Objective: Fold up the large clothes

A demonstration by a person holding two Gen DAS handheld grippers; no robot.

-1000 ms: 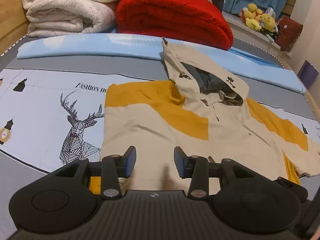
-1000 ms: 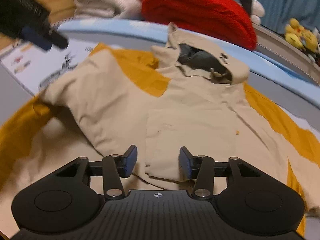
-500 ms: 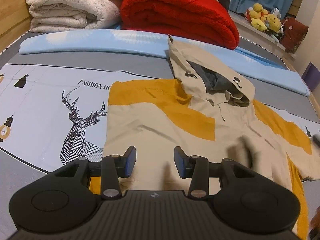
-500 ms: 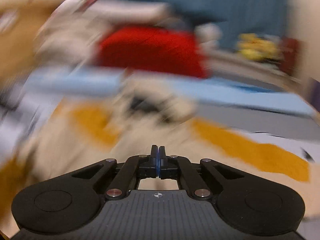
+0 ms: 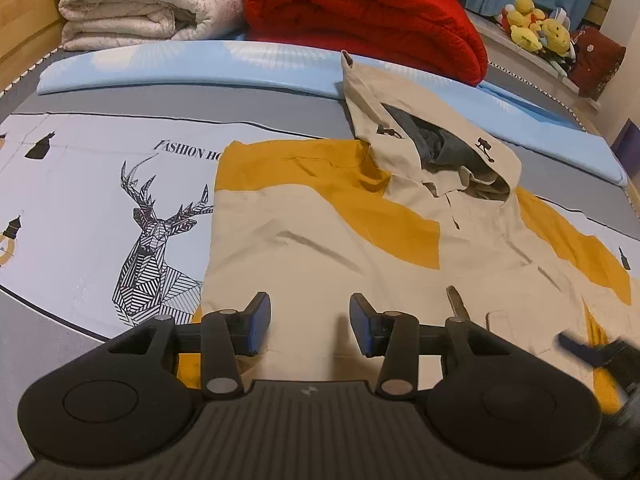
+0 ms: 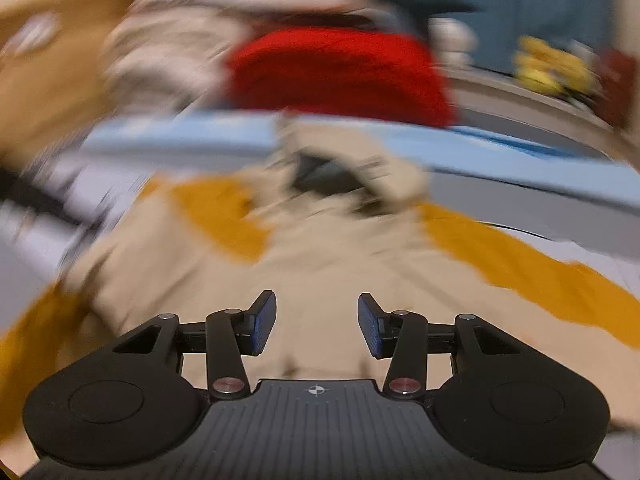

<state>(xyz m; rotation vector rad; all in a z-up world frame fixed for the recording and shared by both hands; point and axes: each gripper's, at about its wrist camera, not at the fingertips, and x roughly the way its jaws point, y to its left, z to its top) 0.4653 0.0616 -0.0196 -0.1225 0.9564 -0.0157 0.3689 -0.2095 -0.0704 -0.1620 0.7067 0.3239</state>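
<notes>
A beige and mustard hooded jacket (image 5: pixel 320 240) lies front up on the bed, its left sleeve folded over the body and its hood (image 5: pixel 432 148) pointing to the far side. My left gripper (image 5: pixel 310 330) is open and empty, hovering over the jacket's lower left part. My right gripper (image 6: pixel 317 326) is open and empty above the jacket's body (image 6: pixel 320 264); its view is motion-blurred. The right gripper also shows blurred at the left wrist view's right edge (image 5: pixel 600 360).
The bed sheet (image 5: pixel 100 208) has a deer print to the left of the jacket. A rolled white quilt (image 5: pixel 140 4) and a red blanket (image 5: pixel 368 12) lie at the far side behind a light blue strip (image 5: pixel 180 68). Yellow plush toys (image 5: pixel 536 32) sit far right.
My right gripper shut half a second ago and is open again now, swinging fast over the jacket. My left gripper stayed open and moved slightly.
</notes>
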